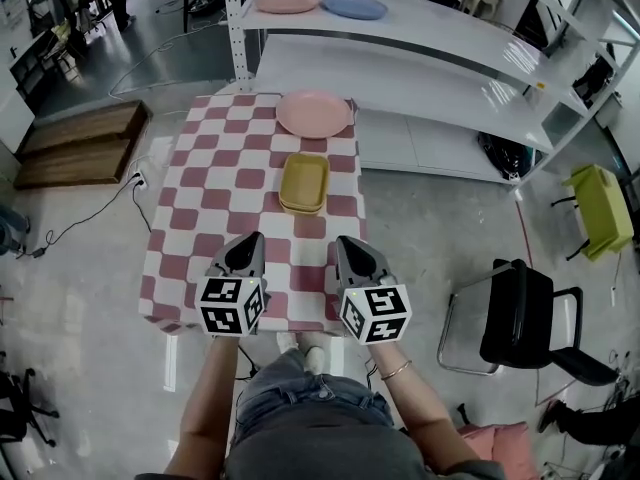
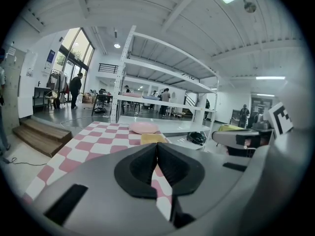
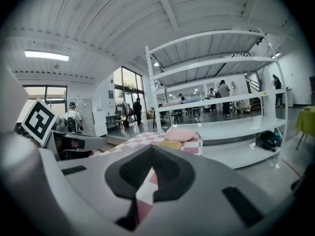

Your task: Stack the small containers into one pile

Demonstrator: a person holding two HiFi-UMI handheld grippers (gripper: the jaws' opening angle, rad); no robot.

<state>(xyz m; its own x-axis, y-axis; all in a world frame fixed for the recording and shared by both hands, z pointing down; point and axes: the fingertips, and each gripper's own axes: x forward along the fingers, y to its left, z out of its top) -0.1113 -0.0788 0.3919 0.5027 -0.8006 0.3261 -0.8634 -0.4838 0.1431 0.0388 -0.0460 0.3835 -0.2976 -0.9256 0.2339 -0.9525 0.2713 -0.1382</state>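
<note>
Left gripper and right gripper, both closed and empty; yellow containers lie at twelve o'clock between them.

The near half of the bench is bare checkered cloth. The left tool and right tool, both with jaws closed, hang side by side over the near edge with an open run toward the far side. Mid-bench, the yellow container stack blocks the centre line, and the pink plate lies just beyond it at the far edge. The bench's left strip is free along its whole length. The white shelf rack walls off the far side. A black chair stands on the floor well to the right.
</note>
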